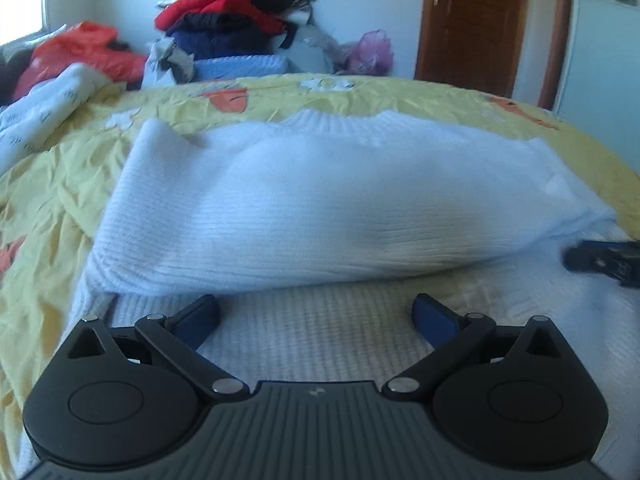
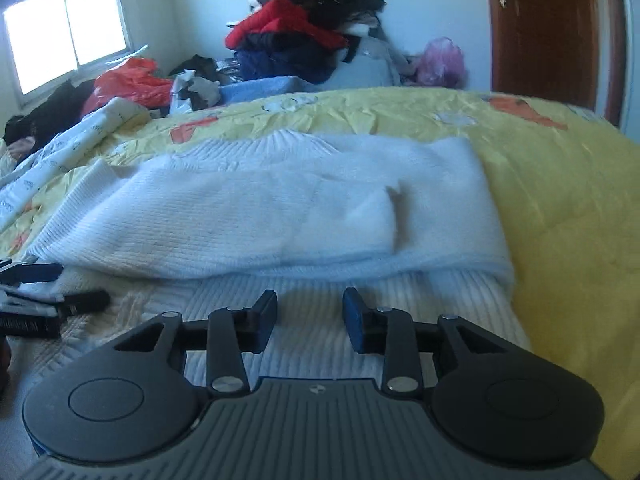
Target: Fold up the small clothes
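A white ribbed knit sweater point(image 1: 320, 200) lies on the yellow bed cover, its collar at the far side and its sleeves folded across the body. It also shows in the right wrist view point(image 2: 248, 216). My left gripper point(image 1: 316, 316) is wide open and empty, just above the sweater's near hem. My right gripper point(image 2: 310, 312) is open and empty above the near hem, toward the sweater's right side. The right gripper shows at the right edge of the left wrist view point(image 1: 604, 262). The left gripper shows at the left edge of the right wrist view point(image 2: 36, 300).
The yellow printed bed cover point(image 1: 52, 184) surrounds the sweater. A pile of clothes point(image 1: 236, 12) stands at the far side, with an orange bag point(image 1: 84, 52) and a white quilt point(image 1: 36, 116) to the left. A brown door point(image 1: 476, 20) is at the back right.
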`<state>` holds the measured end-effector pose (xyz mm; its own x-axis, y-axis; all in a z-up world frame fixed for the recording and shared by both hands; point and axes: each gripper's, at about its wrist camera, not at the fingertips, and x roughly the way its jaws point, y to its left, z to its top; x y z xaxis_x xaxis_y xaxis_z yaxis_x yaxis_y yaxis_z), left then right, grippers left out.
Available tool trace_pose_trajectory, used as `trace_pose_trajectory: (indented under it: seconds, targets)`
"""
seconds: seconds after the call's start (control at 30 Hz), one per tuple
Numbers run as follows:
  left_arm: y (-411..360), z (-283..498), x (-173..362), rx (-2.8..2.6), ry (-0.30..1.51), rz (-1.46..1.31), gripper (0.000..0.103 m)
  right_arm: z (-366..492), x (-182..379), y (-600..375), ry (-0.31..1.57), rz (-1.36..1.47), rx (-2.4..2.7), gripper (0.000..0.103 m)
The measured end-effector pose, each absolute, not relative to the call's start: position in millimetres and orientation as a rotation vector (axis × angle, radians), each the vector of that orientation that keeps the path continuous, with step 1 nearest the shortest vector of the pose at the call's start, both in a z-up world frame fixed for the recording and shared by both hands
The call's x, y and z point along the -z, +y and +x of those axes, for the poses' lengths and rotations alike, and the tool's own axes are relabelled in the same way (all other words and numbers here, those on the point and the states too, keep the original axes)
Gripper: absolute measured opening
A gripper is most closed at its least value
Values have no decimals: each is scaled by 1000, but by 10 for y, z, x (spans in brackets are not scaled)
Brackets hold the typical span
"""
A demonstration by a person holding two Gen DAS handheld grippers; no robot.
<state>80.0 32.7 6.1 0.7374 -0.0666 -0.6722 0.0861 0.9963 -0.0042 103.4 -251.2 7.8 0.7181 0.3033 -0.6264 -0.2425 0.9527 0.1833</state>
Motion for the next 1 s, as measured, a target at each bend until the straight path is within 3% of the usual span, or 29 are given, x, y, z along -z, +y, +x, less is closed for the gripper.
trace_pose_trajectory:
  seconds: [0.3, 0.37, 0.53, 0.63, 1.0]
  targets:
    - [436, 421, -70, 76, 747, 54, 103, 508, -105, -2661, 724, 76, -278, 44]
    - [439, 308, -47, 66, 732, 54, 103, 379, -94, -2649, 711, 79, -272, 53]
    - [468, 204, -28, 53, 706, 23, 103, 219, -31, -2379, 679, -33, -268, 86]
    - [452, 216, -25, 50, 707, 30, 103, 286, -1, -2267, 689, -64, -266, 96]
    - [452, 216, -25, 51, 707, 30, 103, 292, 4, -2230, 695, -76, -266, 99]
